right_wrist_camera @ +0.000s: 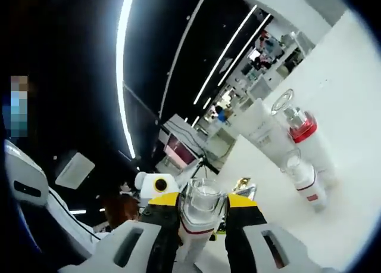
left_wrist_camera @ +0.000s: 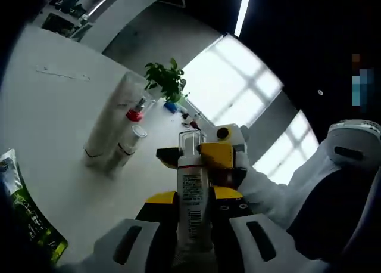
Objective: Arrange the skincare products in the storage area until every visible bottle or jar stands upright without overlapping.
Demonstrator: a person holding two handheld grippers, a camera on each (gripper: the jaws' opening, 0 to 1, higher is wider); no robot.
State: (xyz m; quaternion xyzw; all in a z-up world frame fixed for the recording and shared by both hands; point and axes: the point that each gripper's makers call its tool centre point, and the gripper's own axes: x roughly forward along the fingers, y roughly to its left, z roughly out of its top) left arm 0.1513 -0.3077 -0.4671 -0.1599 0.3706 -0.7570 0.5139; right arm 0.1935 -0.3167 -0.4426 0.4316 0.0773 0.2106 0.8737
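With my left gripper (left_wrist_camera: 191,225) pinching a pump bottle (left_wrist_camera: 191,189) along its jaws, the standing bottles (left_wrist_camera: 116,130) lie ahead-left. My right gripper (right_wrist_camera: 202,231) clamps a clear-capped bottle (right_wrist_camera: 201,216), its group (right_wrist_camera: 297,154) ahead-right

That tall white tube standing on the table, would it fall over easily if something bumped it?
Probably yes. The tube is tall and slim and stands on a narrow end, so a nudge near its top would likely tip it. It stands close beside the red-collared bottle and a smaller bottle, so a fall might knock those too. It looks like smooth plastic, perhaps slippery.
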